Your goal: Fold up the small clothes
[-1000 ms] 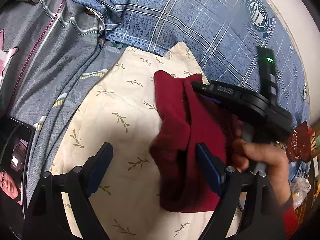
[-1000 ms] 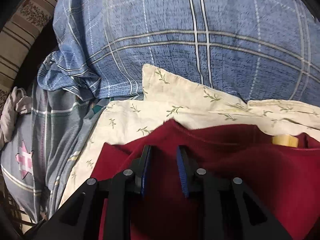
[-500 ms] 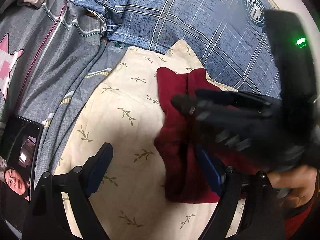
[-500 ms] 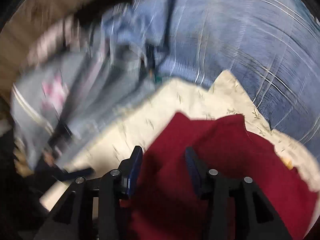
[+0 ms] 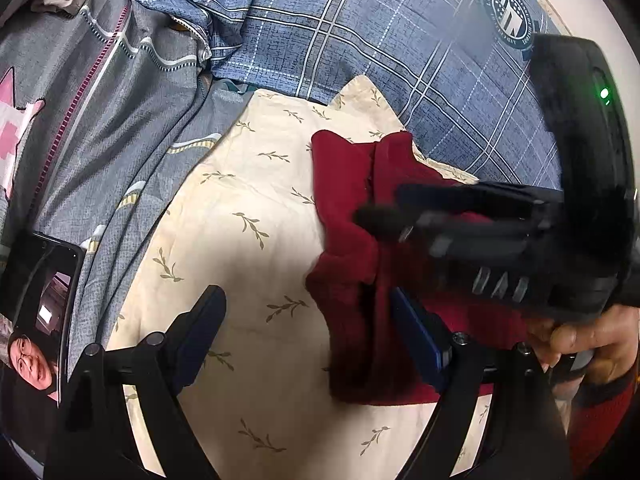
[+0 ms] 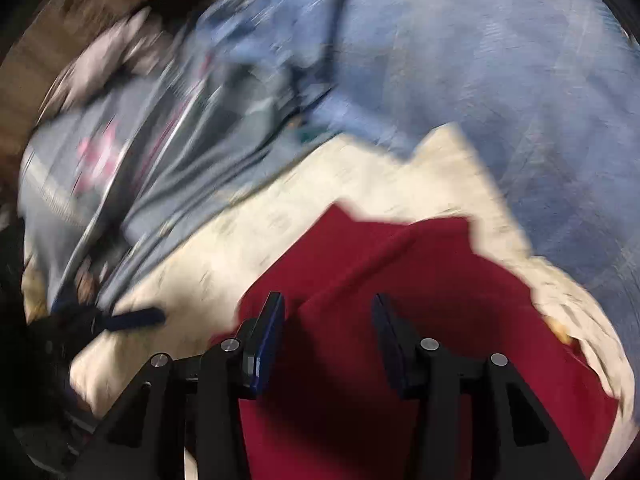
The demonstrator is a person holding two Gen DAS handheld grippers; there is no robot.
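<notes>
A dark red garment (image 5: 352,264) lies folded on a cream leaf-print cloth (image 5: 248,216). It also shows in the blurred right wrist view (image 6: 400,280). My left gripper (image 5: 308,328) is open and empty, low over the cream cloth, its right finger at the garment's left side. My right gripper (image 6: 328,336) is open and empty, raised above the garment. In the left wrist view the right gripper (image 5: 376,216) hovers blurred over the red garment, with the hand behind it.
A blue plaid quilt (image 5: 400,40) lies behind the cream cloth. Grey patterned bedding (image 5: 100,120) lies on the left. A phone (image 5: 40,304) lies at the left edge. My left gripper's finger (image 6: 132,318) shows at the left of the right wrist view.
My right gripper has let go of the red garment, opened and lifted up and back. The garment's top layer now lies folded over. My left gripper stays open, nearly still.
</notes>
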